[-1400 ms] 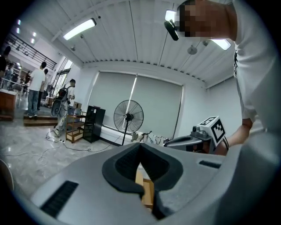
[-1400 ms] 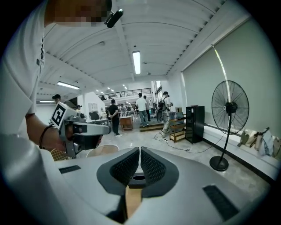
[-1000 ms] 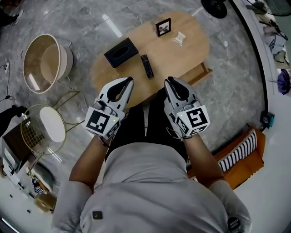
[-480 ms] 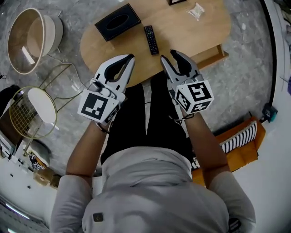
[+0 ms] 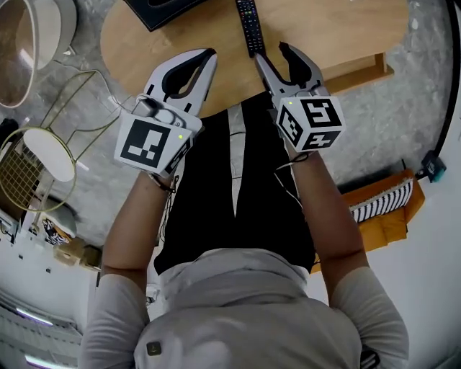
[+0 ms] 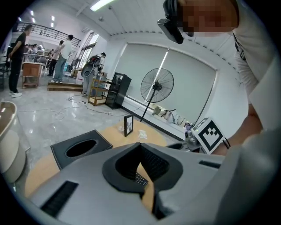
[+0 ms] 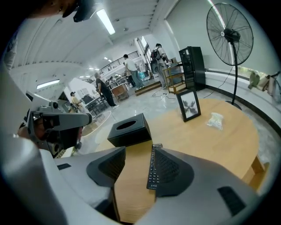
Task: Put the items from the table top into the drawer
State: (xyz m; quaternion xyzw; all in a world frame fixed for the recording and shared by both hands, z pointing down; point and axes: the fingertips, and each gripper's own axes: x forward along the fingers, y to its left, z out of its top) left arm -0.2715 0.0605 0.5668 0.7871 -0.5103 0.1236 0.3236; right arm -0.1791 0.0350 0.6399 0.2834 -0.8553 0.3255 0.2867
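**My two tools at the near edge of the bench (image 5: 338, 29).**
Head view: my left tool (image 5: 209, 54) is closed and empty. My right tool (image 5: 272, 52) has just been opening, with the remote (image 5: 249, 21) lying on the bench just beyond. Left gripper view: tips together; tissue box (image 6: 81, 148) and picture frame (image 6: 128, 125) on the bench. Right gripper view: jaws parted, and the remote shows between them, ungripped.

Wooden table (image 7: 210, 149) bears black tissue box (image 7: 129, 129), remote (image 7: 153, 167), picture frame (image 7: 189, 104), packet (image 7: 216, 120).

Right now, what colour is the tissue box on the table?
The tissue box is black all over; it shows best in the right gripper view.
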